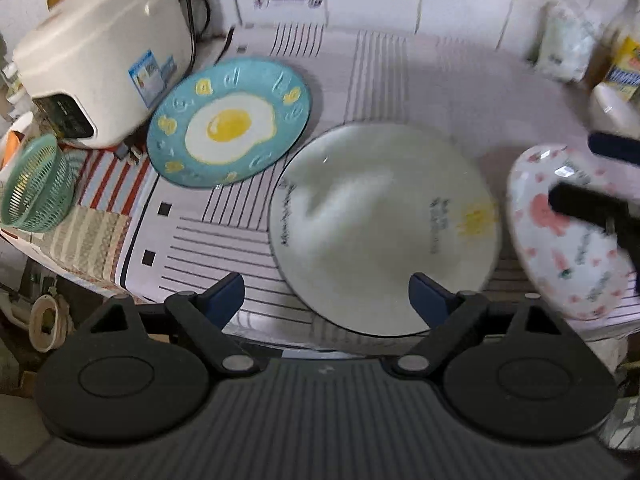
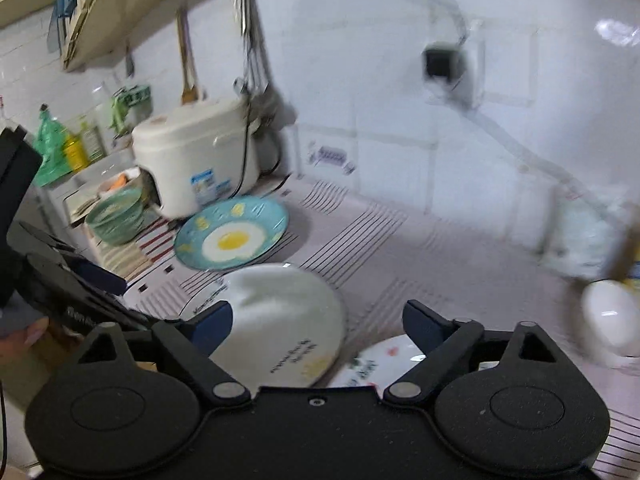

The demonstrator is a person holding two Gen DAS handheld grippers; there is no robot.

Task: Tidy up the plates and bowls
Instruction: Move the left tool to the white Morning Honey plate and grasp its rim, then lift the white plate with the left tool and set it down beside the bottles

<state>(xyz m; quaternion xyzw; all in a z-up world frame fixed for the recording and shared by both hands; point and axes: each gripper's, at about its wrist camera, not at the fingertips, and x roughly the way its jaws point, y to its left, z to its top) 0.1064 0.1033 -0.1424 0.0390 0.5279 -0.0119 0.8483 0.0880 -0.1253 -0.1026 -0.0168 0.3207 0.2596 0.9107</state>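
Both grippers, L (image 1: 326,294) & R (image 2: 318,322), are held wide and empty above the white round ceramic plate (image 1: 384,228), w/ the teal fried-egg plate (image 1: 230,122) at 10 o'clock, likely for stacking.

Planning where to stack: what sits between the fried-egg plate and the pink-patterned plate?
The pale plate lies between the fried-egg plate and the pink-patterned plate, clearest in the left wrist view.

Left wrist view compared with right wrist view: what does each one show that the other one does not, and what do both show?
Only the left wrist view shows the open left gripper from behind and most of the pink-patterned dish. Only the right wrist view shows the wall socket, the green bag and the open right gripper. Both show the egg plate, the white plate, the rice cooker and the green basket.
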